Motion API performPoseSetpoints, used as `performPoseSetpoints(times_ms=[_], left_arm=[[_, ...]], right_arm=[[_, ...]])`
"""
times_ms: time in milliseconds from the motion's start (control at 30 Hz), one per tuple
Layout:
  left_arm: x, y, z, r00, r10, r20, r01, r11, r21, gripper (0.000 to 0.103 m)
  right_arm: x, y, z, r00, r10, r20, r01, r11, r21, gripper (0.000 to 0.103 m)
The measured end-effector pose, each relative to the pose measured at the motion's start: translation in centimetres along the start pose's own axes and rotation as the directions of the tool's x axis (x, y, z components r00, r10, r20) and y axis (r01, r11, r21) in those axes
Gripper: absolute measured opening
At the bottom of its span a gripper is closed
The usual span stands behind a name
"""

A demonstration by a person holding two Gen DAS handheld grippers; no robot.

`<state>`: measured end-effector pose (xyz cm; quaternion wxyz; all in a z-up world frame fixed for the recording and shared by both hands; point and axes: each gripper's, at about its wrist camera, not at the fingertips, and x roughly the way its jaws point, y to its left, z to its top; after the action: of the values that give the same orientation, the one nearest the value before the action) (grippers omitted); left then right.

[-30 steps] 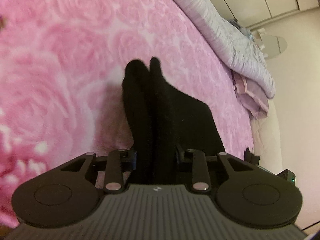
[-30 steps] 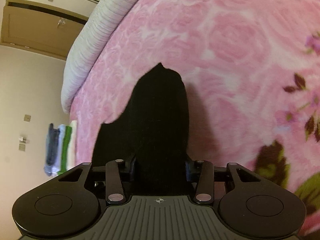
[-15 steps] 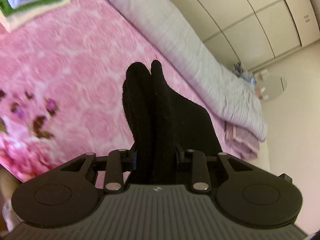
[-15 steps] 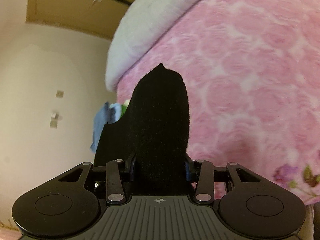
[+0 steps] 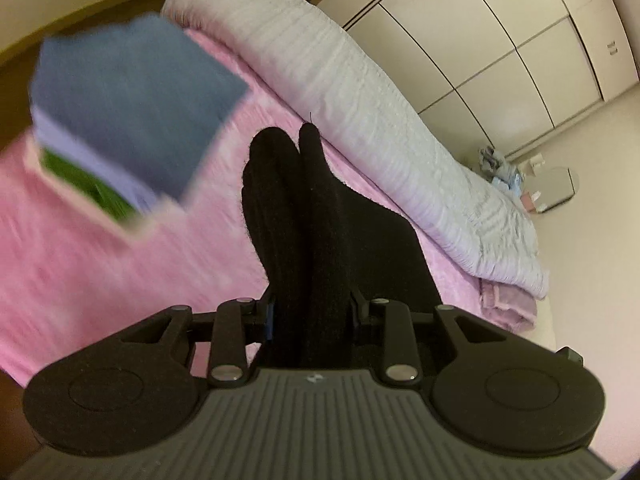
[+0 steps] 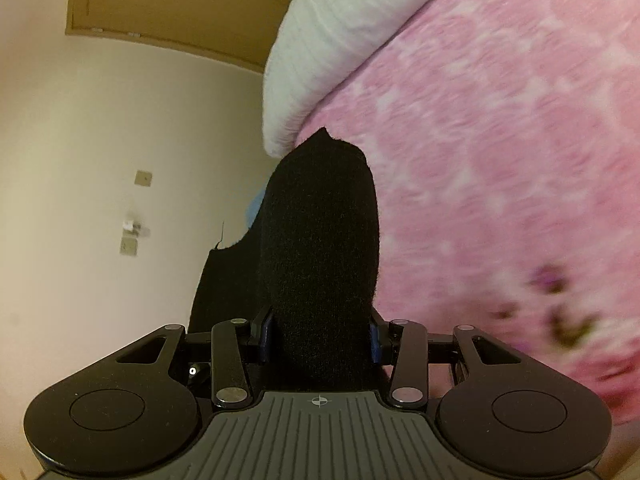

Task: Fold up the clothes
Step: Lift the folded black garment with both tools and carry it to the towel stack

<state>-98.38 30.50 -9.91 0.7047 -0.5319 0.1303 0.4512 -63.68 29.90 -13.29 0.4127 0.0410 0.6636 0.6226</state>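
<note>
Both tools are clamped on the black garment: the left tool pinches a bunched double fold, the right tool a thick wad of the same cloth. The garment hangs off the bed, near the folded stack at the bed's far edge. To place it well, keep both grips level, lower squarely onto the stack, then release together.

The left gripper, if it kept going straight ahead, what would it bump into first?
Probably the pink blanket near the grey striped duvet. The left gripper is shut on the black garment, which hides the line ahead, so depth is unclear.
</note>
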Motion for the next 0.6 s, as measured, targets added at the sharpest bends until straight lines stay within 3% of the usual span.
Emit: performPoseSetpoints(times_ms=[133,367,600], left_arm=[[-2.2,3.7,7.6,1.000,-0.015,-0.001,0.015,0.998,0.060,0.026],[-1.2,8.2,19.3,0.992,-0.097,0.077,0.085,0.985,0.150,0.026],[2.1,13.3,24.6,0.988,-0.124,0.093,0.107,0.979,0.173,0.027]], right_arm=[[6.6,5.2,-1.3,0.999,0.018,0.049,-0.019,1.000,0.008,0.042],[16.3,12.1,2.0,0.982,0.053,0.181,-0.037,0.995,-0.093,0.042],[24.0,13.5,4.2,0.969,0.047,0.244,-0.014,0.991,-0.136,0.042]])
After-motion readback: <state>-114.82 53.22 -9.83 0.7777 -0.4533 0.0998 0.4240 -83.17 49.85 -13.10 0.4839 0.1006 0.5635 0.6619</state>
